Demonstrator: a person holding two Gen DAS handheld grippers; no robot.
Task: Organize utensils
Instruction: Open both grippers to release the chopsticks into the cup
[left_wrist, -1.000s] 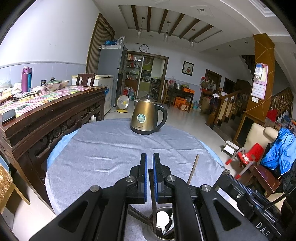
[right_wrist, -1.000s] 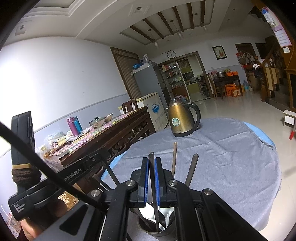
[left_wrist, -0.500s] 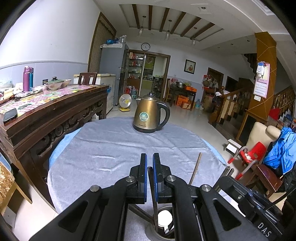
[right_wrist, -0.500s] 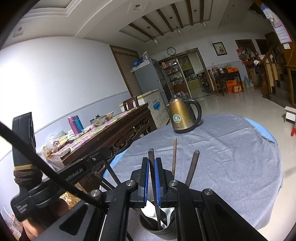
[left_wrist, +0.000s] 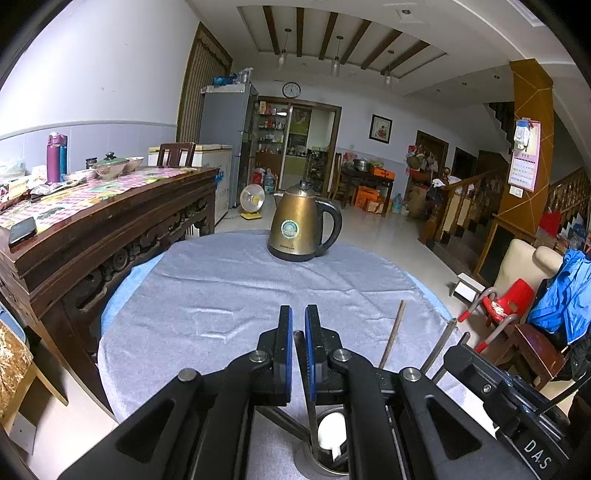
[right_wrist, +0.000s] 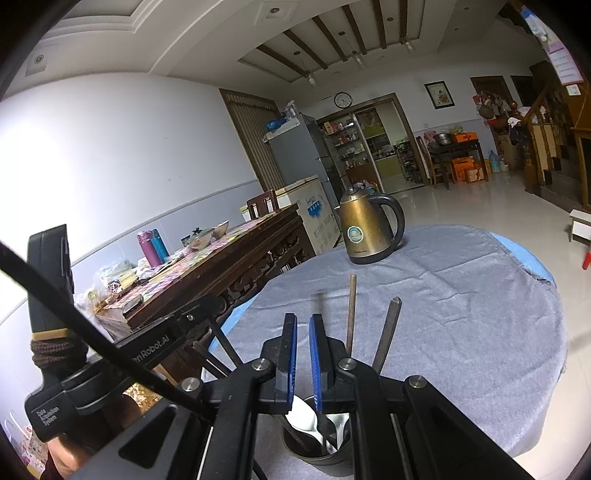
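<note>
A metal utensil cup (left_wrist: 325, 461) (right_wrist: 317, 443) stands at the near edge of the round table, under both grippers. It holds spoons (right_wrist: 306, 417) and two upright sticks, a brown chopstick (right_wrist: 351, 314) (left_wrist: 392, 338) and a grey one (right_wrist: 386, 334). My left gripper (left_wrist: 298, 321) is shut on a thin dark utensil handle (left_wrist: 308, 373) that reaches down into the cup beside a white spoon (left_wrist: 331, 430). My right gripper (right_wrist: 303, 332) stands slightly open above the cup; a blurred thin handle (right_wrist: 318, 301) shows just beyond its tips, and I cannot tell whether it is gripped.
A gold electric kettle (left_wrist: 301, 225) (right_wrist: 365, 230) stands at the far side of the grey tablecloth (left_wrist: 229, 295). A carved dark wooden sideboard (left_wrist: 92, 236) with bottles and bowls runs along the left. A chair with a blue jacket (left_wrist: 565, 299) and a red stool are at right.
The right gripper's jaws have parted and the handle they pinched now shows blurred past the tips. The left gripper still holds its utensil in the cup; its view has shifted slightly.
</note>
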